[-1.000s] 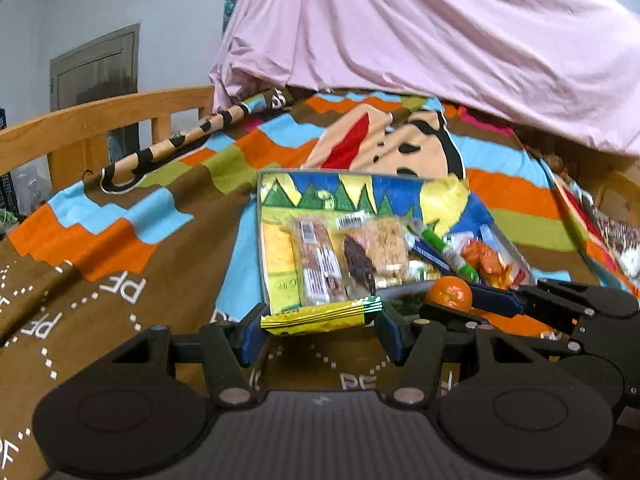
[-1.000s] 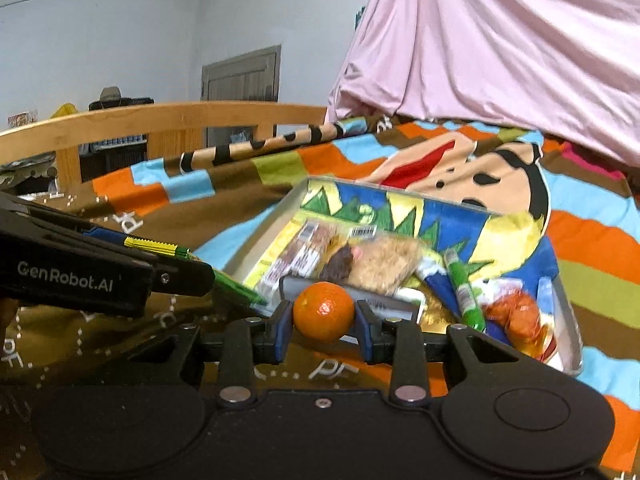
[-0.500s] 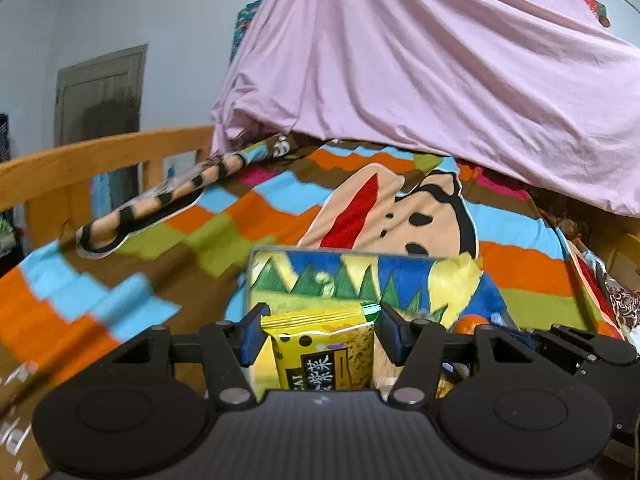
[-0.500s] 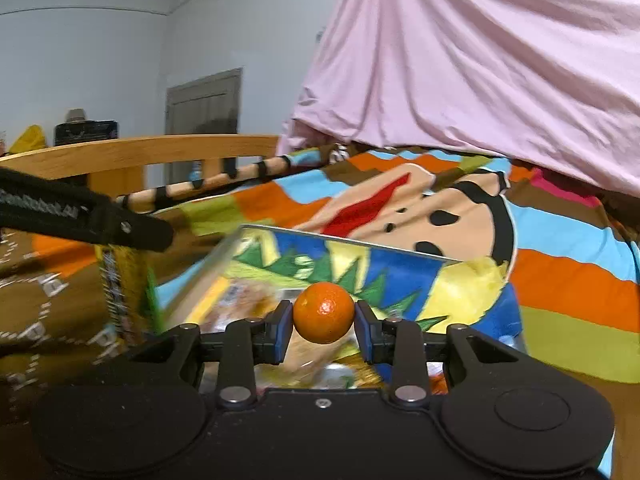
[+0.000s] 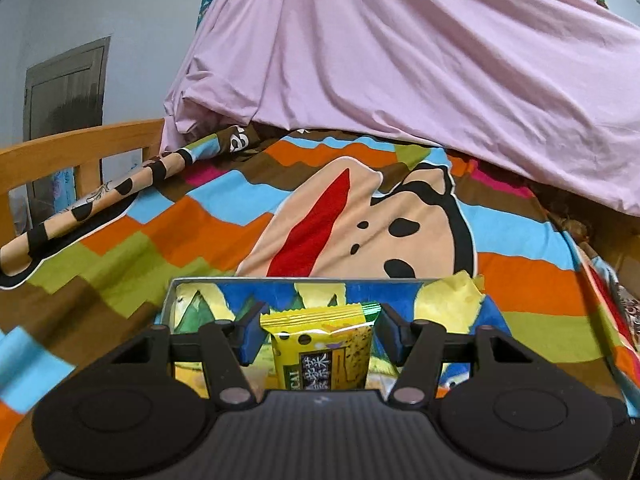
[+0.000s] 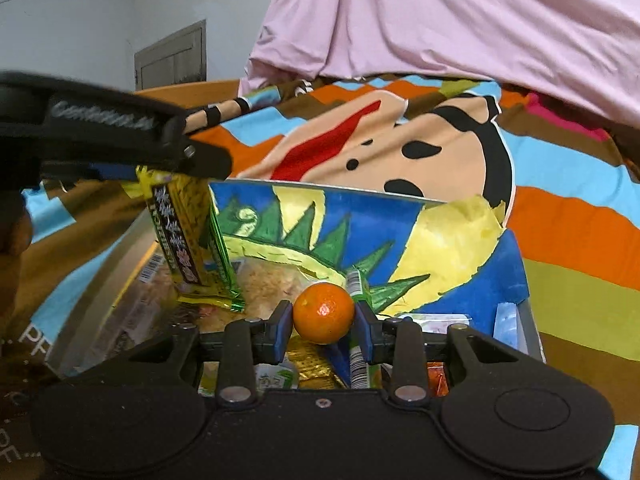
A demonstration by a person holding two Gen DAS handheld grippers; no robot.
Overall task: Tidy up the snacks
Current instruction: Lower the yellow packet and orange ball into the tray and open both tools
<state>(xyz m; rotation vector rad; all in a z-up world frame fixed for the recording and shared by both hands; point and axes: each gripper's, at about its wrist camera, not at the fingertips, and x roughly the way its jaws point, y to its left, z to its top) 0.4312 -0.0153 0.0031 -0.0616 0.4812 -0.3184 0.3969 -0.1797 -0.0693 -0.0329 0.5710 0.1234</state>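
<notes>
Basically, mid-drop for both items. Yellow snack packet [image 5: 320,344] sat pinched between the left gripper [image 5: 318,330] fingers, hanging upright below them, its lower end just above the snacks already in the box [image 6: 96,280]. Small orange [image 6: 324,313] was clamped between the right gripper [image 6: 323,322] fingers at a narrow spread, pads touching both sides of the fruit. Beyond both sets of fingertips stood the box's back wall with its blue, yellow and green drawing; below and around the right fingers lay wrapped bars, a gold wrapper [image 6: 314,364], a green tube [image 6: 356,320] and an orange pack at the far right, partly hidden. Left gripper's packet showed up to the left of the right fingers, over the box's left half. Box rested on a striped cartoon blanket [image 5: 224,216], pink sheet [image 5: 400,60] draped behind. Progress read: most snacks were already boxed; these two were over the box but not released. Left: lower, let go of both. Couldn't tell whether more snacks waited outside.
</notes>
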